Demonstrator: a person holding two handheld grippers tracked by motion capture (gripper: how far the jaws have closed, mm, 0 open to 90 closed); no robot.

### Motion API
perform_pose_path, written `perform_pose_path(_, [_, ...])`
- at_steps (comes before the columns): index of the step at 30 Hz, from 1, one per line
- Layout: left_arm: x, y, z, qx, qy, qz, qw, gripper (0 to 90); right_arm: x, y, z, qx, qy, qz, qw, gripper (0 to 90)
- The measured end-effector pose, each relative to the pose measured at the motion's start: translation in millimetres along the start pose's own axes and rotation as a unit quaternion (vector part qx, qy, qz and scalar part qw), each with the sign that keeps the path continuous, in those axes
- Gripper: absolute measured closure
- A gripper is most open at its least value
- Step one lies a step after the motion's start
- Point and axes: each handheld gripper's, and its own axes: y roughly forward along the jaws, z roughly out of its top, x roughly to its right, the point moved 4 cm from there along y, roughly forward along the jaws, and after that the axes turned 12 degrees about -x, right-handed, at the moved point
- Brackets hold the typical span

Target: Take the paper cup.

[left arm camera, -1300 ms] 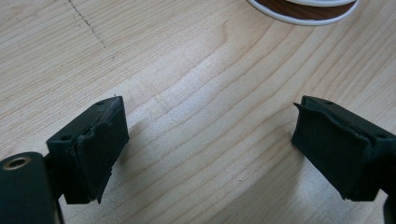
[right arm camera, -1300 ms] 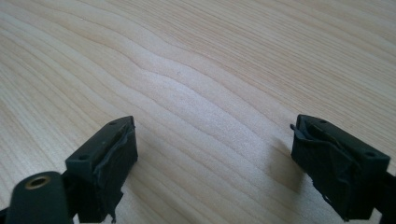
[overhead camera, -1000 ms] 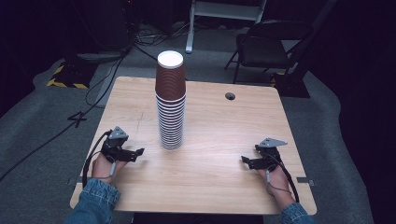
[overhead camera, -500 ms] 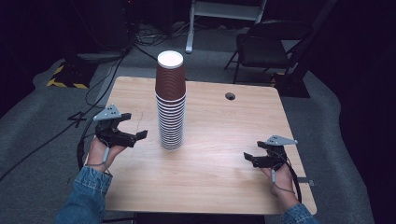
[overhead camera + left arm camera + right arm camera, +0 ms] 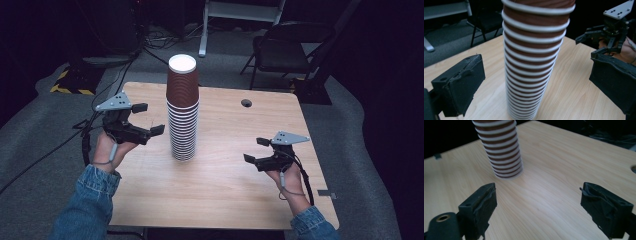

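- Stack of brown paper cups (image 5: 183, 107): I see one tall column, white rims showing as bands, standing upright on the table, near its middle and a little towards my left. The top cup shows a white inside.
- Left gripper (image 5: 145, 121): I hold it raised off the table just left of the stack, level with its middle, jaws pointing at the cups. In the left gripper view the stack (image 5: 534, 57) stands between my two black pads with a gap on each side; nothing is gripped. The jaws stand wide apart.
- Right gripper (image 5: 255, 150): I hold it above the table's right part, well apart from the stack, jaws pointing towards it. Its jaws have just been opening and stand apart with only bare tabletop between them.
- Wooden table (image 5: 230, 185): light grain, a round cable hole (image 5: 245, 103) near the far edge.
- Folding chair (image 5: 287, 50): dark, beyond the table.
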Motion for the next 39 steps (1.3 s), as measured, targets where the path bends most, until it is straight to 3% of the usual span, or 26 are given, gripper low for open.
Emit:
perform_pose_path(8, [4.0,-7.6,19.3,0.013,0.009,0.005,0.9999,0.0,-18.9,11.5,54.0,0.051,-0.022,0.043,0.9976,13.5])
perform_pose_path(12, [1.0,-10.9,23.1,0.019,0.002,0.007,0.9998,0.0,-26.3,18.0,74.2,0.049,-0.042,0.053,0.9965,13.4])
perform_pose_path(13, [1.0,-12.6,24.7,0.020,0.001,0.006,0.9998,0.0,-29.8,22.7,86.3,0.044,-0.053,0.056,0.9961,12.6])
perform_pose_path(22, [6.4,-19.5,33.3,0.020,0.003,0.010,0.9997,0.0,-42.2,33.4,128.8,0.044,-0.083,0.065,0.9934,7.0])
perform_pose_path(26, [8.7,-20.7,42.1,0.029,0.006,0.006,0.9995,0.0,-53.4,40.5,147.8,0.058,-0.085,0.087,0.9909,2.5])
perform_pose_path(32, [8.5,-20.9,55.1,0.027,0.008,0.010,0.9995,0.0,-61.4,53.8,167.5,0.059,-0.088,0.096,0.9896,0.4])
perform_pose_path(39, [4.4,-18.5,66.4,0.011,0.005,0.023,0.9997,0.0,-62.5,71.9,182.3,0.052,-0.081,0.093,0.9910,0.7])
